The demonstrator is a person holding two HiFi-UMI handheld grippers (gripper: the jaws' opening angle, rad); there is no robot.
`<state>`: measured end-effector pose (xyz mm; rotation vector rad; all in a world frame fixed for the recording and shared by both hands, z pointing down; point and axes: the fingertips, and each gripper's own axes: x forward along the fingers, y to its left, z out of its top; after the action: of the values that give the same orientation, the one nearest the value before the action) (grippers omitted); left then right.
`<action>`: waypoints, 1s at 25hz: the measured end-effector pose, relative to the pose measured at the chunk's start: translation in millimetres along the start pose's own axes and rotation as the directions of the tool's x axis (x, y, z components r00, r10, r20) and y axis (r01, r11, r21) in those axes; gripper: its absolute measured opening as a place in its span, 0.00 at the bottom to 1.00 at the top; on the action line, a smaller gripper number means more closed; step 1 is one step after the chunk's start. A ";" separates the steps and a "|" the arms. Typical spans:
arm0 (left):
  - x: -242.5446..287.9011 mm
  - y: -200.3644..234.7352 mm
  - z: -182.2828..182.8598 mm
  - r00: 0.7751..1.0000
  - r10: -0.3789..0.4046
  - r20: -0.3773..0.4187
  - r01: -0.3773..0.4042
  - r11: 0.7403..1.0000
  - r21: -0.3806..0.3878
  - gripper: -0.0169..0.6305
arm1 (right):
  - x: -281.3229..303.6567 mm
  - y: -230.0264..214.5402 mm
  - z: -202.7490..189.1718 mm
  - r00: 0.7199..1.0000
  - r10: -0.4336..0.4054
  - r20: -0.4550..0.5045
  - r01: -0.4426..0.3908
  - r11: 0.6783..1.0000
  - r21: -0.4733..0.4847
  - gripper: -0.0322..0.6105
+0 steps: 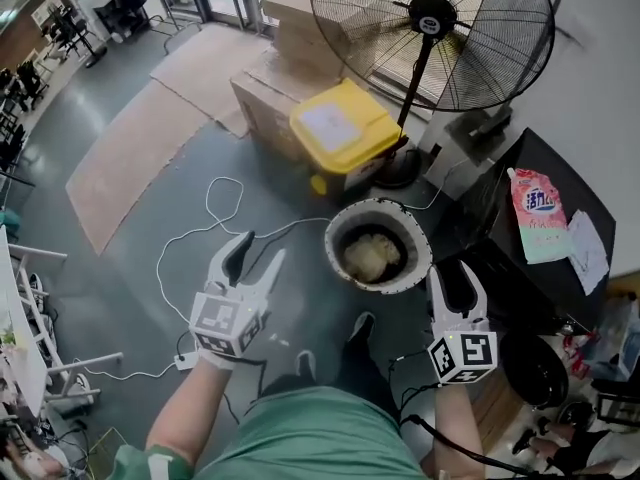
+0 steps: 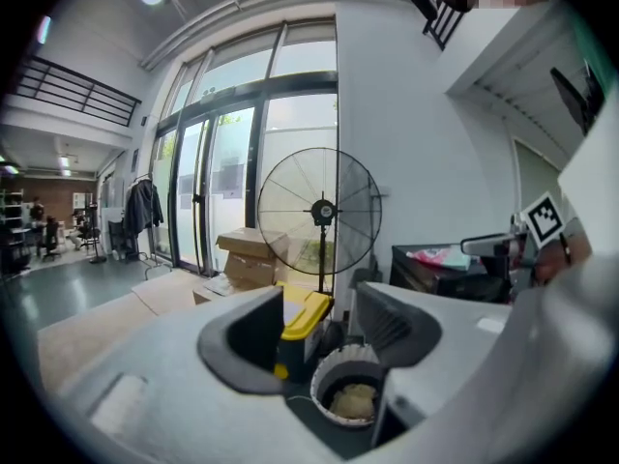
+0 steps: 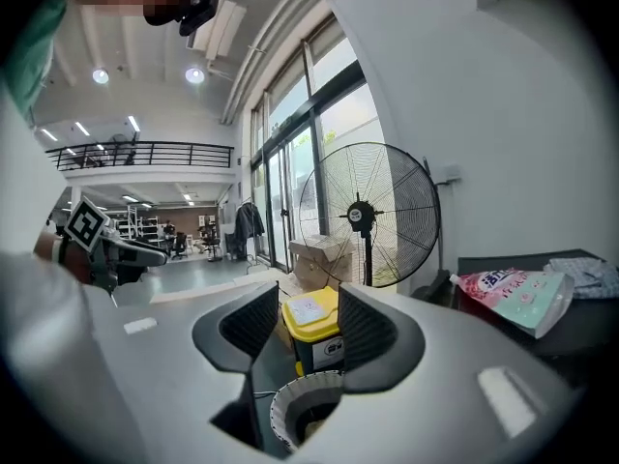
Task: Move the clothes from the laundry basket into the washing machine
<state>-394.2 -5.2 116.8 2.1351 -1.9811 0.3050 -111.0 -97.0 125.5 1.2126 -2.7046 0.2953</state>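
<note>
While the left tongs (image 1: 260, 250) and right tongs (image 1: 457, 278) hang open and empty, a cloth (image 1: 373, 256) lies in the basket (image 1: 345, 218); seemingly nothing is moved yet.

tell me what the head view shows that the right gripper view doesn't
Only the head view: the person's shoes on the floor. Only the right gripper view: the ceiling lights and the balcony railing. Both: the fan, the yellow bin, the basket and the pink pouch.
</note>
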 end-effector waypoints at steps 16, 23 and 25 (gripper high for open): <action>85.0 -24.3 -16.5 0.982 0.159 -0.106 -0.167 0.983 -0.074 0.39 | 111.3 -88.3 -61.8 0.973 0.188 -0.131 -0.179 0.981 0.082 0.32; 91.1 -11.4 -34.7 0.968 0.205 -0.145 -0.216 0.975 -0.059 0.39 | 146.8 -94.9 -97.9 0.958 0.221 -0.182 -0.209 0.974 0.082 0.32; 93.3 -2.6 -45.1 0.964 0.215 -0.154 -0.226 0.973 -0.056 0.39 | 156.9 -91.9 -111.7 0.952 0.229 -0.204 -0.219 0.973 0.073 0.32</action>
<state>-385.0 -80.7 187.2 1.7944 -2.1103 0.4069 -137.7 -242.2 279.5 0.8296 -2.6602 0.4930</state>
